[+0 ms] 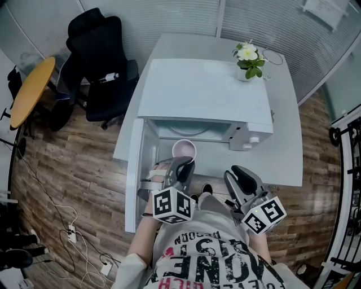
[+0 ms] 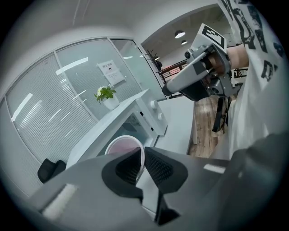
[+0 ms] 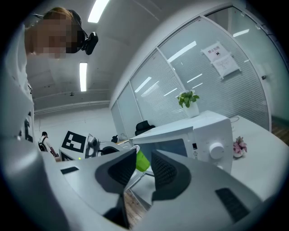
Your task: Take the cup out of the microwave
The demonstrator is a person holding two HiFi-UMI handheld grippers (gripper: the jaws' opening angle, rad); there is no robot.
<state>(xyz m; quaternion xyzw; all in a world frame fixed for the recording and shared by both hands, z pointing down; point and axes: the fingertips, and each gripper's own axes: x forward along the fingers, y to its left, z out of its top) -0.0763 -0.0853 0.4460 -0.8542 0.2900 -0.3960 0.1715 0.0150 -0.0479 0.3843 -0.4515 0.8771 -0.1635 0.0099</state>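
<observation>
Lettered white T-shirt [image 1: 217, 257], grey grippers [image 1: 183, 165] [image 1: 239, 174]

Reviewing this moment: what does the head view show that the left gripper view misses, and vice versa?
Head view only: the black office chair, the round wooden table, the cables on the floor. Left gripper view only: the lit ceiling lamps, and the fingers of the left gripper pinching the rim of the round pink-lined cup. Shared: that cup, the white microwave, the potted white-flowered plant, the right gripper.

An office: frosted glass partitions [image 1: 152, 14], a black swivel chair [image 1: 98, 68], a round side table [image 1: 31, 90]
</observation>
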